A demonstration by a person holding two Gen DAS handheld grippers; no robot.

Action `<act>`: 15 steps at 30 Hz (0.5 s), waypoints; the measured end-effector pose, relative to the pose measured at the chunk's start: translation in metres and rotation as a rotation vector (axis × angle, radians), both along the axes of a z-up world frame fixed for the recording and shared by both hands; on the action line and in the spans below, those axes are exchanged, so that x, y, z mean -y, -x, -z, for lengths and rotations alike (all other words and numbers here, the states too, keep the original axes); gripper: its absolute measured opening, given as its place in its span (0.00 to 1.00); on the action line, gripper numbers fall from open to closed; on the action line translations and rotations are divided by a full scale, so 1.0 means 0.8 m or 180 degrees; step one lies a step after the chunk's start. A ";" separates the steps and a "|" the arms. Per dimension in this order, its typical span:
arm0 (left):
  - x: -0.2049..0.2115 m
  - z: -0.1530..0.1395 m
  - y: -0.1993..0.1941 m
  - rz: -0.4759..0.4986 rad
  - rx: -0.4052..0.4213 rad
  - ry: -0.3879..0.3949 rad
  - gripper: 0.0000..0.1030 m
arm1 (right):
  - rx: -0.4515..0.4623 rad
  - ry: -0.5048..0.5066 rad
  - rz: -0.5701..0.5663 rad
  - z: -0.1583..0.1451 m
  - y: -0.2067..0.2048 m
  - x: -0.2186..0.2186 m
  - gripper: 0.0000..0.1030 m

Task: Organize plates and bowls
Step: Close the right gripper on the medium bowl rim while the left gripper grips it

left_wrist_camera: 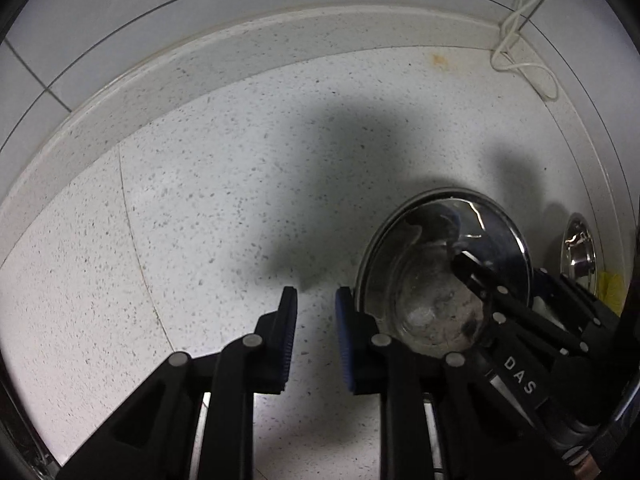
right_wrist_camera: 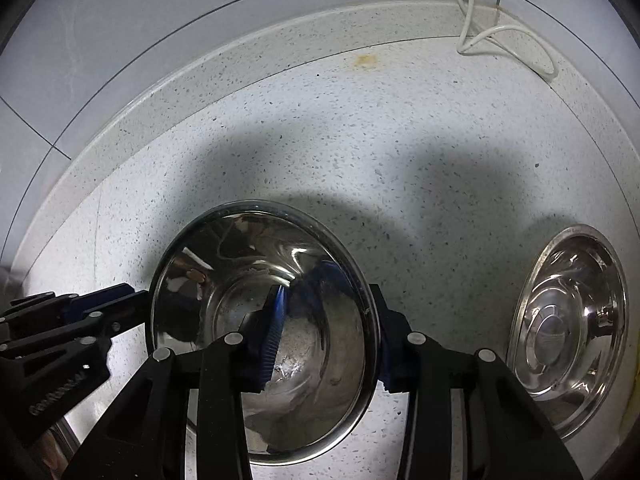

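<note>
A shiny steel bowl (right_wrist_camera: 224,280) sits on the speckled white counter (right_wrist_camera: 360,140). My right gripper (right_wrist_camera: 332,340) straddles its right wall, one finger inside the bowl and one outside the rim, with a gap still showing between the pads and the wall. The same bowl shows in the left wrist view (left_wrist_camera: 424,264) with the right gripper (left_wrist_camera: 480,276) reaching into it. My left gripper (left_wrist_camera: 316,340) is open and empty, hovering over bare counter just left of the bowl. A second steel bowl (right_wrist_camera: 568,328) lies at the right; it also shows in the left wrist view (left_wrist_camera: 580,252).
A raised counter lip (left_wrist_camera: 240,52) and white tiled wall (left_wrist_camera: 100,20) run along the back. A white cable (right_wrist_camera: 500,36) loops at the back right corner, also in the left wrist view (left_wrist_camera: 520,40). A yellow object (left_wrist_camera: 612,288) peeks in at the far right.
</note>
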State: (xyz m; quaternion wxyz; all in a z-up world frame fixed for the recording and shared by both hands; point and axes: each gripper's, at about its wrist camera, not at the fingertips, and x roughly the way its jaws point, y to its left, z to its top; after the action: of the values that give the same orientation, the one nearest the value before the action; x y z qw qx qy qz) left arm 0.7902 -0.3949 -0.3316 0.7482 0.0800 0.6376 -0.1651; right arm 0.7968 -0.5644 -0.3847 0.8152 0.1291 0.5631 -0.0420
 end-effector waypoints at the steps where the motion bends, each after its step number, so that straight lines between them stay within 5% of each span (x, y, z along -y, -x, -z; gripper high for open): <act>1: -0.002 0.003 -0.002 -0.0015 -0.0021 0.0009 0.18 | 0.0000 0.0002 0.0000 -0.001 -0.001 0.000 0.35; 10: -0.003 0.006 -0.008 -0.0161 -0.0169 0.0066 0.18 | 0.0017 -0.0079 0.0028 -0.003 0.004 0.003 0.35; 15: -0.021 -0.028 -0.004 -0.0301 -0.0093 0.0237 0.18 | 0.0015 -0.0097 0.0012 -0.002 0.002 0.006 0.35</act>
State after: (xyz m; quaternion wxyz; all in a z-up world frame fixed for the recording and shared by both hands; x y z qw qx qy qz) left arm 0.7932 -0.3783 -0.3094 0.7482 0.0194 0.6450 -0.1544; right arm 0.7949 -0.5692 -0.3830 0.8143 0.1426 0.5616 -0.0347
